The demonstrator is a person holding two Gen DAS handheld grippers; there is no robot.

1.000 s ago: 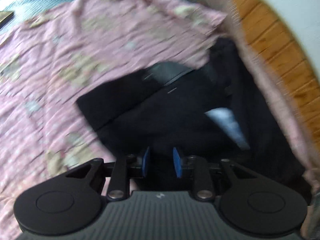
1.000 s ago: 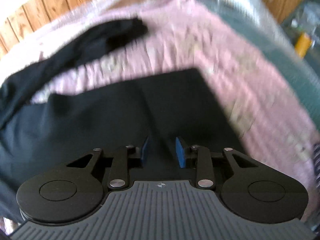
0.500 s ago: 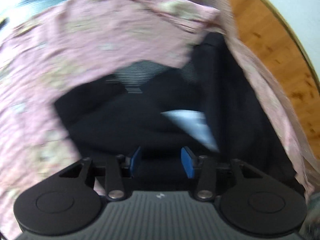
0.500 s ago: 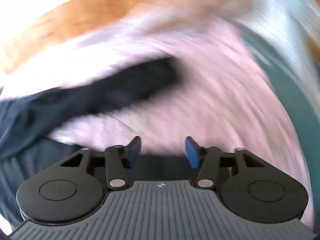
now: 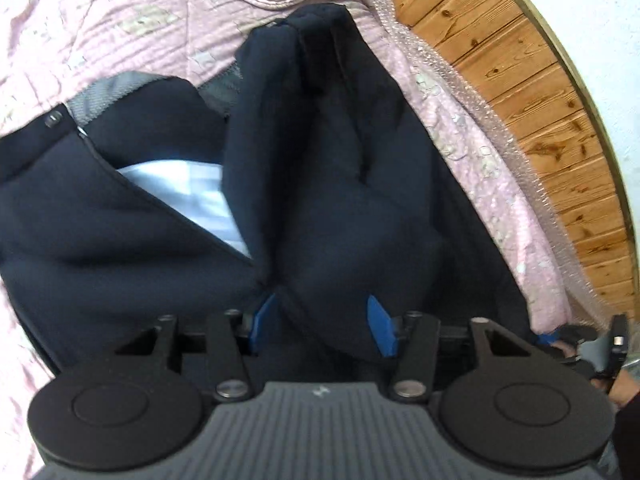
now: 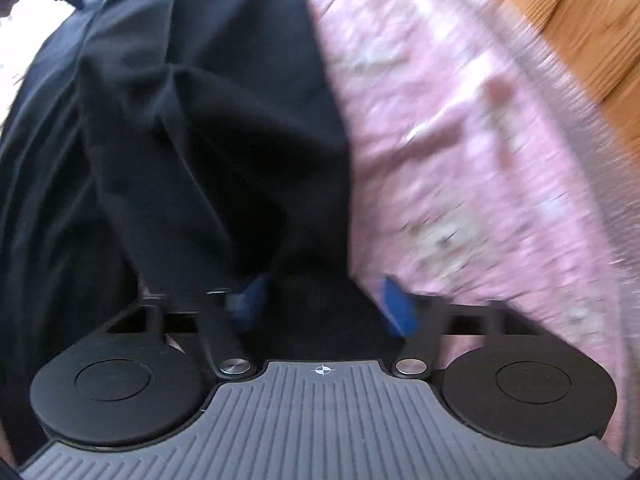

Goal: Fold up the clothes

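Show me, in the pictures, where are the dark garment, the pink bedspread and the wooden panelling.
dark garment (image 5: 360, 208), left wrist view, on the raised fold in the middle.
pink bedspread (image 5: 120, 40), left wrist view, on a bare wrinkled part at upper left.
wooden panelling (image 5: 520, 72), left wrist view, on the planks at upper right.

The left hand-held gripper (image 5: 322, 322) is pushing in close on the dark jacket (image 5: 340, 184), which is now filling most of its view; its blue fingers (image 5: 380, 326) are spreading wider than a second ago, with a fold of dark cloth bulging between them; the white lining (image 5: 188, 192) is showing larger beside the zip edge; the right hand-held gripper (image 6: 324, 306) is swinging round too, jaws opening wide; the jacket is crowding the left of its view, the pink quilt (image 6: 460, 140) sliding off to the right, blurred.
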